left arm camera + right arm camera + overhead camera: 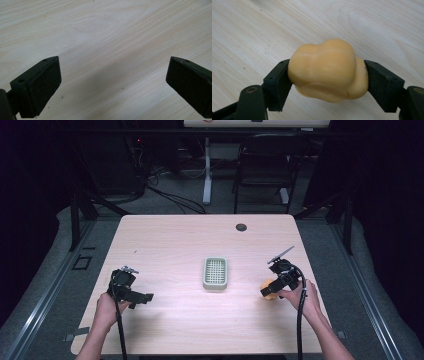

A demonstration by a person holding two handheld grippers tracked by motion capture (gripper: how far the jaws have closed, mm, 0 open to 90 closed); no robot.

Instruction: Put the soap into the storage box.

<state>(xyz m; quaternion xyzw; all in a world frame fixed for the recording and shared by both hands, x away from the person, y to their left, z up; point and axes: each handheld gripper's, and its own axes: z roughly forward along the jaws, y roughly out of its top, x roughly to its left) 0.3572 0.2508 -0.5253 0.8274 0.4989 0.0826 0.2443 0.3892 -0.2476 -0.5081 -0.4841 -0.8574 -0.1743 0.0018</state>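
A lumpy yellow-orange soft lump (328,70) sits squeezed between the two black pads of my right gripper (328,80), just above the wood. From above, the same orange lump (270,290) peeks out beside my right gripper (267,291) at the table's right side. My left gripper (148,297) rests low at the front left, its jaws wide apart with bare tabletop (112,50) between the pads (47,82). A pale green slotted tray (215,273) lies in the middle of the table, apart from both grippers.
The light wooden table (200,240) has a dark round cable hole (241,227) near its far edge. Beyond the table stand a black chair (262,165) and a white desk leg (207,170) on a grey floor.
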